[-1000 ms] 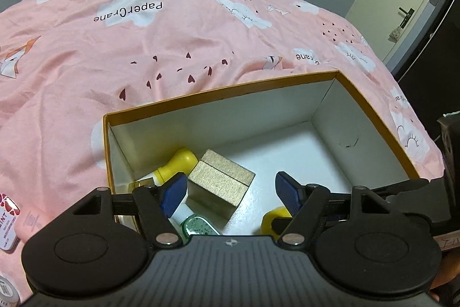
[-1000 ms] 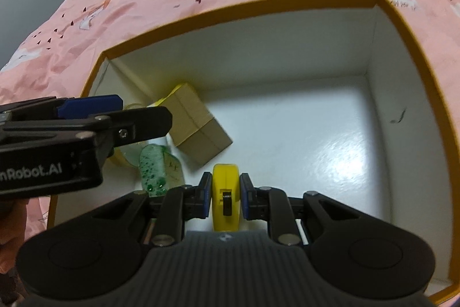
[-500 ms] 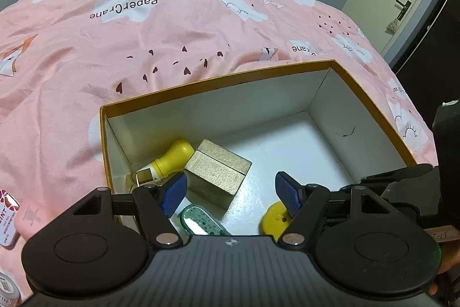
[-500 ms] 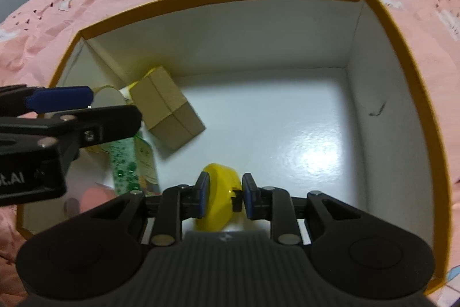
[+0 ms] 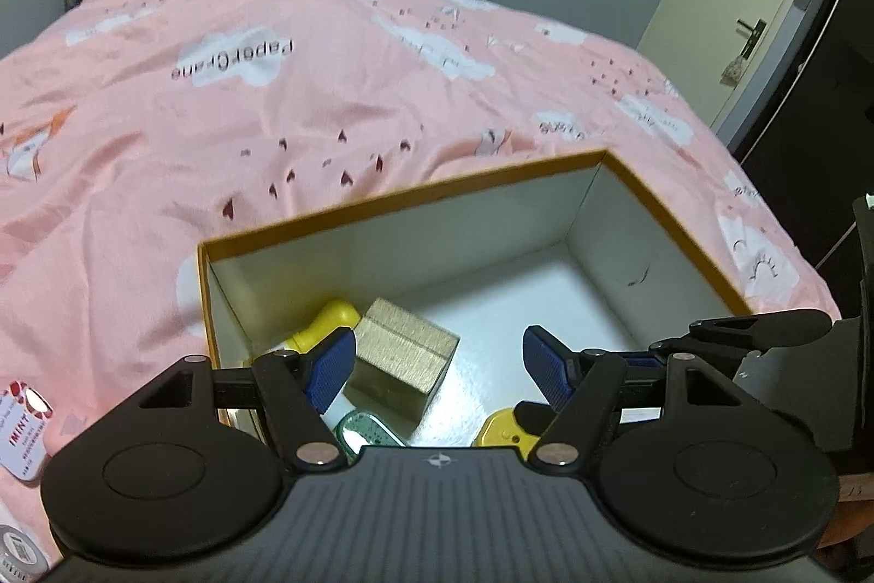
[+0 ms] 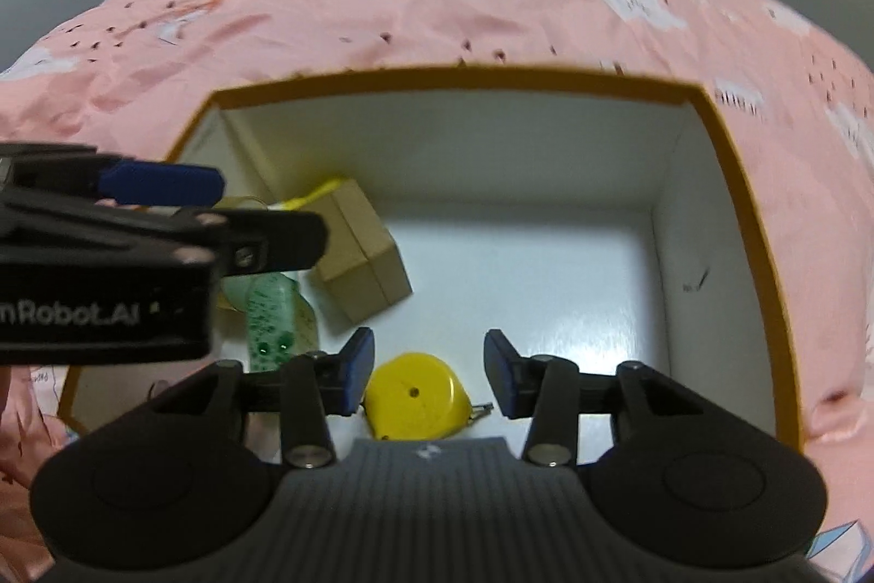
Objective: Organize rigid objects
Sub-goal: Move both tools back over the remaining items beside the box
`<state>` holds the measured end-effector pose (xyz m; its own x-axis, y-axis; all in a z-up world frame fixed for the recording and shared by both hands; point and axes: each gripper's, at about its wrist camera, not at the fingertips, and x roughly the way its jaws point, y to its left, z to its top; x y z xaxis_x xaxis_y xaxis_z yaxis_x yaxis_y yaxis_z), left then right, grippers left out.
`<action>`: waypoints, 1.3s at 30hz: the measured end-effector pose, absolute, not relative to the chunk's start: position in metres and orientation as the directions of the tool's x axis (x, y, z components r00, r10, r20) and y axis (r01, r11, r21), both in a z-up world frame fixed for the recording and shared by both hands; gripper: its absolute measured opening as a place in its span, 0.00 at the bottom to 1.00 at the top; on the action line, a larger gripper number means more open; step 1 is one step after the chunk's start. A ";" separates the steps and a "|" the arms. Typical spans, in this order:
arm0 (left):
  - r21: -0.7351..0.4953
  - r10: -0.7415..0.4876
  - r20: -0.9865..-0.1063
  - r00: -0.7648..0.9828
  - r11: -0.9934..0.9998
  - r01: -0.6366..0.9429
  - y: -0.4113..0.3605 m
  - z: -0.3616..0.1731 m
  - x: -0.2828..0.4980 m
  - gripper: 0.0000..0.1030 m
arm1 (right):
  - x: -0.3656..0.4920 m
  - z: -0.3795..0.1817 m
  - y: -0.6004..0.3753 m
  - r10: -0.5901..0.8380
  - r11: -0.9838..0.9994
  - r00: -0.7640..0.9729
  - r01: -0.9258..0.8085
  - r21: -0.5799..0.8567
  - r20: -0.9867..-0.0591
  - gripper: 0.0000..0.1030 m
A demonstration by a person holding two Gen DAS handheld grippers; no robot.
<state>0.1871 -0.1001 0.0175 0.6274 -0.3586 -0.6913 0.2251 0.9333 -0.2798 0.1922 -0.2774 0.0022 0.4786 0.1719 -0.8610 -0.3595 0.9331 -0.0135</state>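
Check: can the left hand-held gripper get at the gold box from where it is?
Probably yes. The left hand-held gripper is open above the carton, the gold box lies uncovered just beyond it; yellow-capped bottle crowds one side.

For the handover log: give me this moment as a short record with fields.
container: orange-rimmed box on the pink bedspread
inside: yellow tape measure, tan block, green-speckled case, yellow-capped bottle
right gripper: jaws just opening, tape measure lies loose on the box floor
left gripper: open, holds nothing
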 end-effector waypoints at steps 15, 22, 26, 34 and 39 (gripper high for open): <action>-0.239 -0.287 -0.565 0.773 0.954 0.180 -0.077 0.058 0.146 0.77 | 0.165 0.044 -0.262 0.284 0.926 0.607 -0.375 0.047 -0.743 0.66; -0.231 -0.229 -0.560 0.797 0.966 0.116 -0.050 0.066 0.131 0.77 | 0.146 0.058 -0.229 0.353 0.855 0.648 -0.517 -0.050 -0.675 0.78; -0.224 -0.190 -0.586 0.788 0.972 0.068 -0.030 0.062 0.122 0.77 | 0.142 0.063 -0.207 0.397 0.804 0.616 -0.592 -0.067 -0.680 0.84; -0.275 -0.176 -0.680 0.712 0.961 -0.024 0.024 0.043 0.107 0.74 | 0.139 0.059 -0.162 0.458 0.690 0.513 -0.720 -0.074 -0.726 0.85; -0.271 -0.184 -0.727 0.662 0.962 -0.030 0.061 0.036 0.103 0.74 | 0.137 0.053 -0.131 0.464 0.608 0.464 -0.786 -0.110 -0.755 0.77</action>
<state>0.1035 0.0612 0.0364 0.6621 -0.1837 -0.7266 -0.0303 0.9621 -0.2709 0.1371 -0.1308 0.0531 0.4644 0.4636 -0.7546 -0.7861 0.6082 -0.1102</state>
